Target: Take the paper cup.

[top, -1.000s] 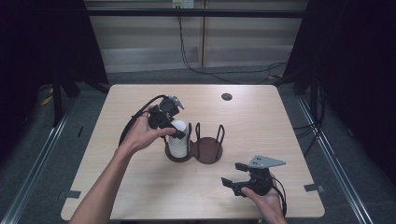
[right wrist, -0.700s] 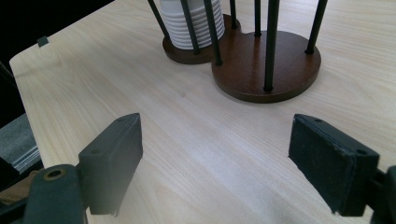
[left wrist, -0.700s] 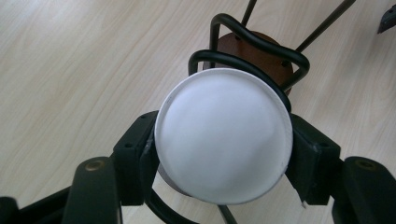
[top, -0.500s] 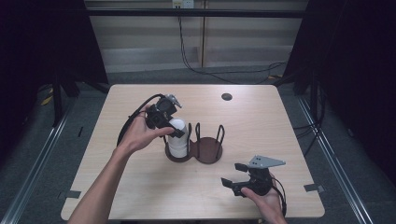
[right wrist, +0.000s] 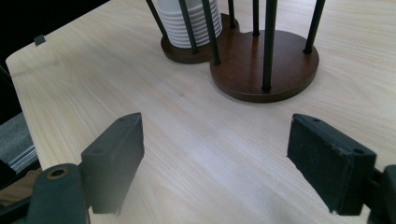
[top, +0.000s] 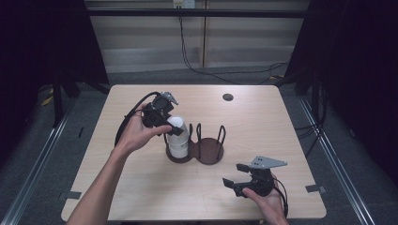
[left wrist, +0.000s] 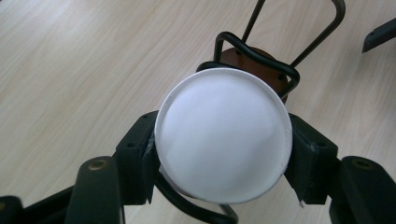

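Left gripper (left wrist: 219, 154) had just been closing, jaws pinching top white cup (left wrist: 223, 135) of stack in holder (top: 209, 151). Right gripper (right wrist: 217, 158) idle, jaws apart, empty. Risk: nested cups lifting together, or thin rim crushing.

Pale wooden table (top: 291, 140), dark surroundings

Light wood-grain surface (top: 141, 187) with rounded corners. A dark wooden two-bay cup holder (top: 209, 151) with black wire uprights stands near its centre. A small dark disc (top: 228, 97) lies near the far edge.
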Motion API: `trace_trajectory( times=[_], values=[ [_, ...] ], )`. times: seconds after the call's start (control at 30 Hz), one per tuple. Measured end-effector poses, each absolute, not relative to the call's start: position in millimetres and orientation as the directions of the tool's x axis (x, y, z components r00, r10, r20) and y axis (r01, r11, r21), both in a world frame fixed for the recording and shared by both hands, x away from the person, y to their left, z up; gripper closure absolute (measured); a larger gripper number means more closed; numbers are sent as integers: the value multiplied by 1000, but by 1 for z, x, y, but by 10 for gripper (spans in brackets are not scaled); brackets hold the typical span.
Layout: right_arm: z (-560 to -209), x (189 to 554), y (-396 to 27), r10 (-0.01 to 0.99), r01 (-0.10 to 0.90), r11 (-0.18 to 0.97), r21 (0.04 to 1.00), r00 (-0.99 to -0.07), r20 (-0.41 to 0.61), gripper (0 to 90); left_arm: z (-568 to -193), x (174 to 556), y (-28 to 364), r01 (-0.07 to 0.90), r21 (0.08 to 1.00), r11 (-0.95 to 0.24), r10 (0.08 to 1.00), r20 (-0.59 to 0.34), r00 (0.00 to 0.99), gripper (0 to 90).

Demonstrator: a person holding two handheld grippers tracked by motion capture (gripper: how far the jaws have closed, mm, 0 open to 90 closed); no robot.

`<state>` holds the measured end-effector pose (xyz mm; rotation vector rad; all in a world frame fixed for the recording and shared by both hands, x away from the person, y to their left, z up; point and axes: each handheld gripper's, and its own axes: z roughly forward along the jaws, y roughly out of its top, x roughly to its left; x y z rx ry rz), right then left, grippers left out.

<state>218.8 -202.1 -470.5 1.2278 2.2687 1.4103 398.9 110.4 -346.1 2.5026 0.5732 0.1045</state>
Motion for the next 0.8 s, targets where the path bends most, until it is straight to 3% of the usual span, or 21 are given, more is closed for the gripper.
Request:
trace_trajectory(
  times=[0.4, 0.8],
  values=[
    [-471, 219, -202, 734, 544, 199, 815, -634, 244, 182, -335, 396, 118, 376, 601, -705, 425, -66, 903, 371],
    [-471, 219, -202, 732, 542, 198, 817, -636, 244, 182, -320, 387, 123, 314, 645, -697, 419, 11, 908, 372]
  ],
)
